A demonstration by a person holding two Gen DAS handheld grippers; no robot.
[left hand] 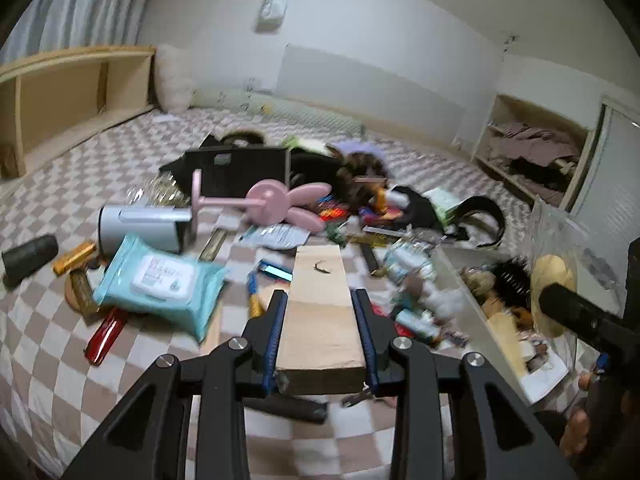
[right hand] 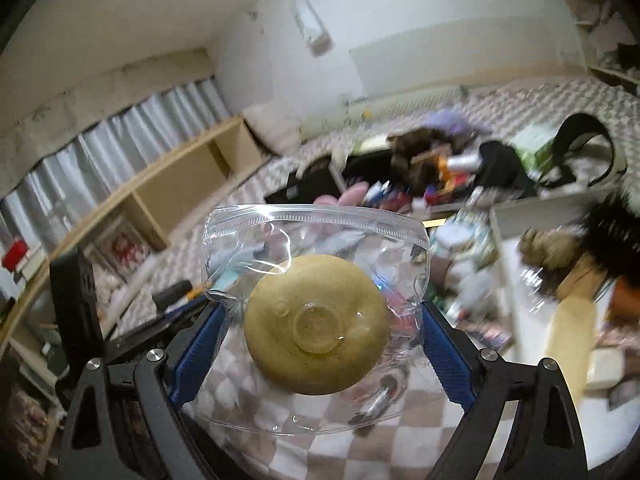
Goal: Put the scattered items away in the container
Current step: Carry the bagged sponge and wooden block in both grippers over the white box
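Observation:
My left gripper is shut on a long pale wooden block and holds it above the checkered bed cover. My right gripper is shut on a clear zip bag with a round yellow-tan puff inside, held above the bed. The clear container lies to the right in the left wrist view, holding a black brush and other items; it also shows in the right wrist view. The bag and right gripper appear at the right edge of the left wrist view.
Scattered on the bed: a blue wipes pack, a pink bunny mirror, a grey-white device, a red case, a dark cylinder, a black box, black straps. A wooden shelf stands at the left.

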